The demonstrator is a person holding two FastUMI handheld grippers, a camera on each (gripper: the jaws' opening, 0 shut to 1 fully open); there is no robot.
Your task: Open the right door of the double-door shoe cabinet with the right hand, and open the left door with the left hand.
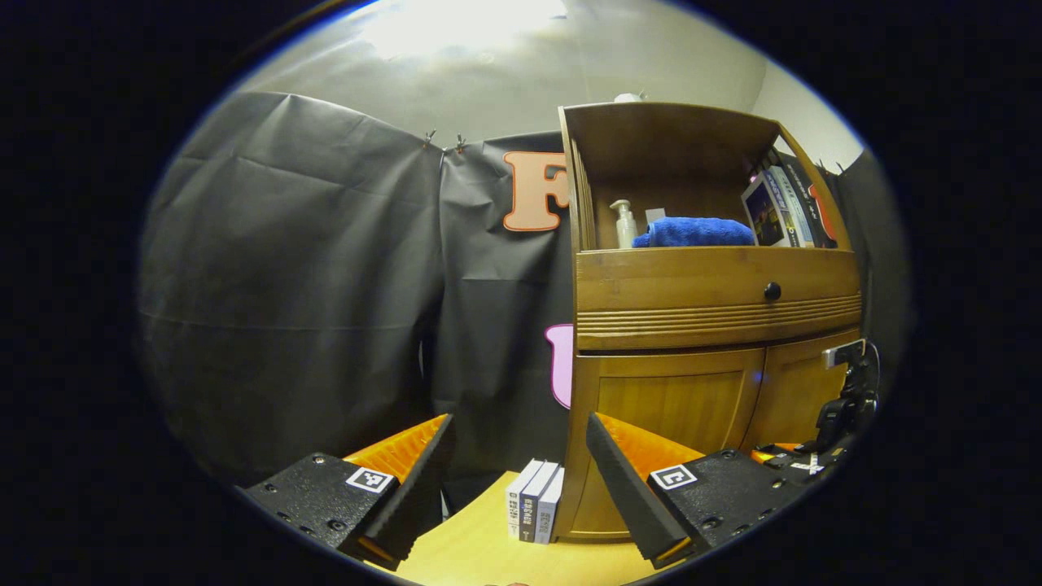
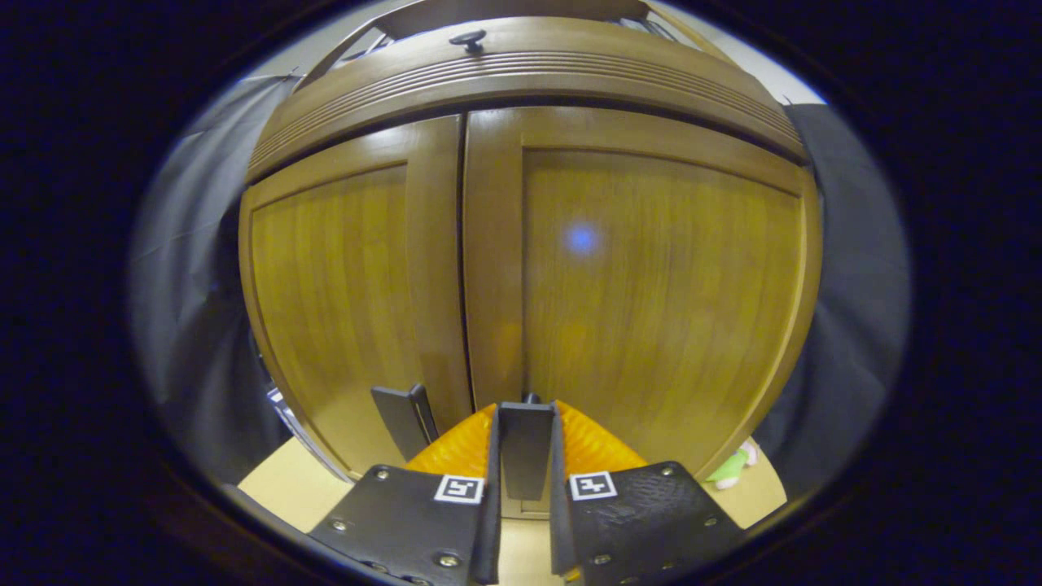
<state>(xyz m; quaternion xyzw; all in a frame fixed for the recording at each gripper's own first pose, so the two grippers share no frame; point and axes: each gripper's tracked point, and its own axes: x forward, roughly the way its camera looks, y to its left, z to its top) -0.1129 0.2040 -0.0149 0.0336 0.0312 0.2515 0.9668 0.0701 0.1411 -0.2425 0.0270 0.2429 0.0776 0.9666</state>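
Note:
The wooden shoe cabinet [image 1: 716, 305] stands on the table to the right in the left gripper view. Its left door [image 2: 342, 277] and right door [image 2: 651, 285] both look closed, meeting at a centre seam. In the right gripper view, my right gripper [image 2: 527, 411] is shut on the dark handle [image 2: 527, 448] at the right door's lower inner corner. The left door's handle [image 2: 403, 419] stands free beside it. My left gripper [image 1: 518, 423] is open and holds nothing, off the cabinet's left front corner. The right gripper [image 1: 847, 399] also shows against the right door [image 1: 794, 391].
Three books [image 1: 535, 511] stand upright on the table [image 1: 480, 553] against the cabinet's left side. Above the doors are a drawer with a knob [image 1: 772, 290] and an open shelf with a pump bottle [image 1: 625, 224], a blue towel [image 1: 696, 233] and books. A small green object [image 2: 733, 465] lies right of the cabinet.

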